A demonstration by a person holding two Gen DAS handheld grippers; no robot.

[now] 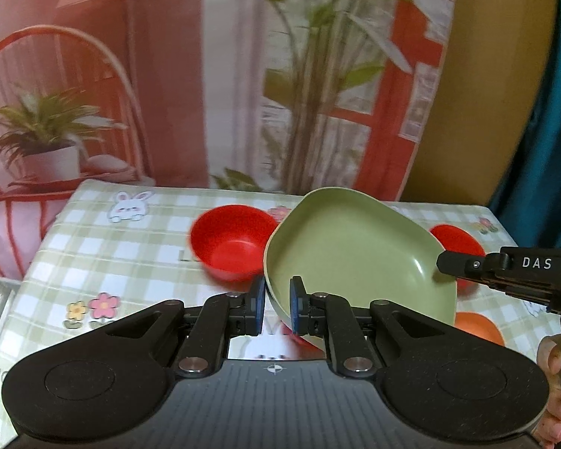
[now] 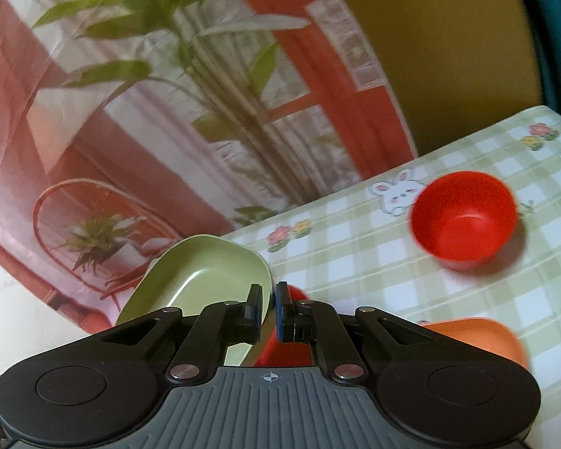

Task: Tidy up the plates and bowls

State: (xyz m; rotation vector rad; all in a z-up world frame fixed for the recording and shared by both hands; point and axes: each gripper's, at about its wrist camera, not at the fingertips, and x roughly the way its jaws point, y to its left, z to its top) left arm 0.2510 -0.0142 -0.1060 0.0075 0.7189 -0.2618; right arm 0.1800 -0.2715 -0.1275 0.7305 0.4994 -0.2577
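1. Between both sets of tongs: green dish [image 1: 355, 258], lifted off the table and tilted. Left gripper [image 1: 276, 305] is clamped on its near rim, one blue pad inside, one outside. Right gripper [image 2: 268, 312] is pinched on the opposite rim the same way, jaws almost closed with only the dish wall between them.
2. Ahead-left of the left gripper: red bowl [image 1: 232, 241], upright on the cloth, just beside the dish edge, apart from it as far as I can tell.
3. Behind the dish from the left wrist view: second red bowl [image 1: 458, 241], mostly hidden by the dish and the right gripper's arm. In the right wrist view a red bowl sits ahead-right of the tongs, well apart.
4. Below/right of the dish: orange bowl [image 2: 478, 338] on the table, close under the right gripper, partly hidden by it. Something red also shows directly beneath the held dish; can't tell what.
5. Surface: tablecloth [image 1: 123, 247], green-white check with bunny and flower prints.
6. Room: printed backdrop [image 1: 168, 93] behind the table showing plants, red chair, red window frame. Mustard wall and teal fabric to its right.
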